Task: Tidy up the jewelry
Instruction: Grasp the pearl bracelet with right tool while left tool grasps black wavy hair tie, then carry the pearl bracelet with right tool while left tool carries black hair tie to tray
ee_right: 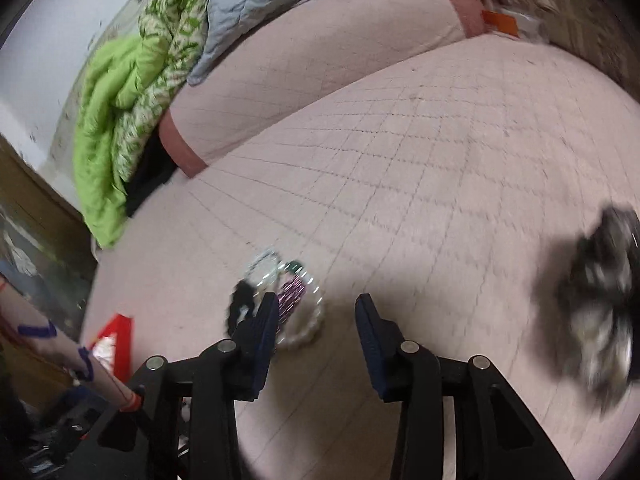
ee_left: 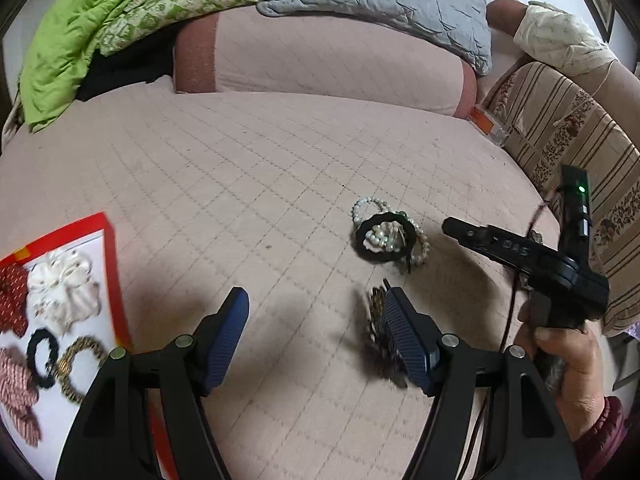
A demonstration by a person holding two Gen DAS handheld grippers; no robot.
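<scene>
Left gripper [ee_left: 316,320] released – empty above bed [ee_left: 260,168]; right gripper [ee_right: 316,320] released beside pearl bracelets [ee_right: 296,312] – nothing held.

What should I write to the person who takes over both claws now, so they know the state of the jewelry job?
Left claw: open, empty, above the pink quilt.
Right claw: open, empty, near the pile of pearl bracelets and a black hair tie.
Done: the red-edged tray already holds a white scrunchie, a black hair tie, a gold ring-shaped piece and red and pink fabric pieces.
Left: that pile, and the dark patterned piece beside the left claw's finger.
</scene>
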